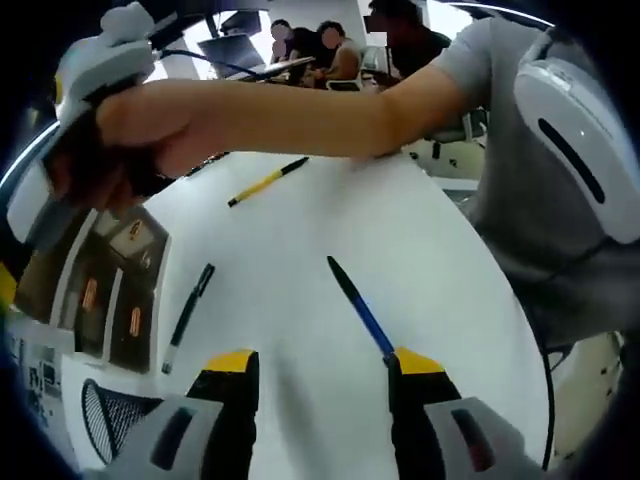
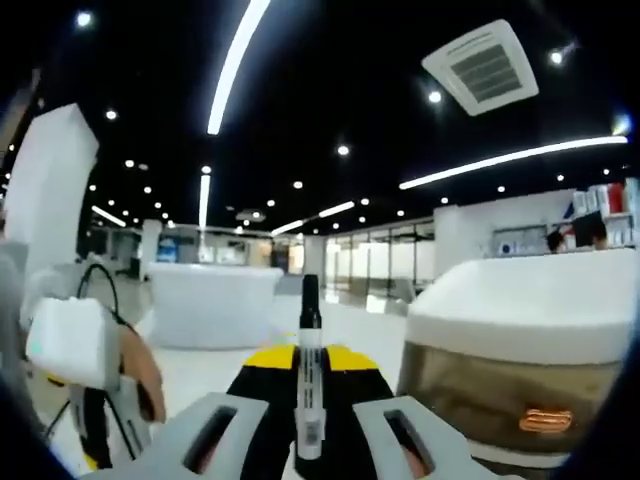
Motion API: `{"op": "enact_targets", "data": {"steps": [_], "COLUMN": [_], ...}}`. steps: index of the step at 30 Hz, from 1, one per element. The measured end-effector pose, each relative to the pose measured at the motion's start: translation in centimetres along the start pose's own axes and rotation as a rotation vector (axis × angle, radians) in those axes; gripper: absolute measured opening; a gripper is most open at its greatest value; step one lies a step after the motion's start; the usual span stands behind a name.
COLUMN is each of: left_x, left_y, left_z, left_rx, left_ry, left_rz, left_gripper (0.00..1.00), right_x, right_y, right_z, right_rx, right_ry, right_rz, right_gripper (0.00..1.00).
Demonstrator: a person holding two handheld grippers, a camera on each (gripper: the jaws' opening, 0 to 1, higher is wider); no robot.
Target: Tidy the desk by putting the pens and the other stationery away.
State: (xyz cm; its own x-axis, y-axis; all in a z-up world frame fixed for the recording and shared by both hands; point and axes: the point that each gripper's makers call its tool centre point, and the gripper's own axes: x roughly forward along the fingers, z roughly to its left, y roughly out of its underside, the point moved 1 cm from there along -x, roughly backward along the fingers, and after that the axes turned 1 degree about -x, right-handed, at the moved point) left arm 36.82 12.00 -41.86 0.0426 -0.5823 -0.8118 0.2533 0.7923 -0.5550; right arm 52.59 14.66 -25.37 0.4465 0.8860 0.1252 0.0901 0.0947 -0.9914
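Observation:
My left gripper (image 1: 322, 362) is open and hangs low over the white desk (image 1: 300, 230). A blue pen (image 1: 355, 298) lies in front of it, its near end touching the inner tip of the right-hand jaw. A black marker (image 1: 188, 315) lies to the left, and a yellow pen (image 1: 268, 180) sits farther off. A black mesh pen cup (image 1: 108, 420) stands at the lower left. A hand holds the right gripper's grey body (image 1: 100, 60) raised at the upper left. My right gripper (image 2: 308, 362) is shut on a black-and-white marker (image 2: 309, 380) and is tilted up towards the ceiling.
A dark desk organiser (image 1: 110, 290) stands along the desk's left side beside the mesh cup. The person's forearm (image 1: 300, 115) crosses above the desk, with the torso at the right. A white-topped unit (image 2: 510, 340) sits to the right in the right gripper view.

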Motion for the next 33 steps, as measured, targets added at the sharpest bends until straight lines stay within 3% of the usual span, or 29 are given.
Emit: {"op": "enact_targets", "data": {"steps": [5,7,21,25,33], "left_x": [-0.2,-0.3,-2.0,-2.6,-4.0], "left_y": [-0.2,-0.3,-0.5,-0.3,0.3], "left_z": [-0.2,-0.2,-0.5,-0.1,0.7], "left_rx": [0.013,0.019,0.063,0.061,0.068], "left_ry": [0.006,-0.001,-0.047,-0.070,-0.112], "left_rz": [-0.004,-0.005,0.020,0.019,0.044], "left_gripper": [0.52,0.52,0.52,0.52,0.52], "right_x": [1.4,1.9,5.8,5.8,5.8], "right_y": [-0.4,0.0,5.0,6.4,7.8], "right_z": [-0.5,-0.5,-1.0,-1.1,-1.8], "right_rx": [0.013,0.039,-0.012,-0.036,-0.042], "right_ry": [0.071,0.086,0.121,0.139,0.174], "right_rz": [-0.096,-0.099,-0.055,-0.002,0.029], "right_gripper": [0.07,0.07,0.07,0.07,0.07]}}
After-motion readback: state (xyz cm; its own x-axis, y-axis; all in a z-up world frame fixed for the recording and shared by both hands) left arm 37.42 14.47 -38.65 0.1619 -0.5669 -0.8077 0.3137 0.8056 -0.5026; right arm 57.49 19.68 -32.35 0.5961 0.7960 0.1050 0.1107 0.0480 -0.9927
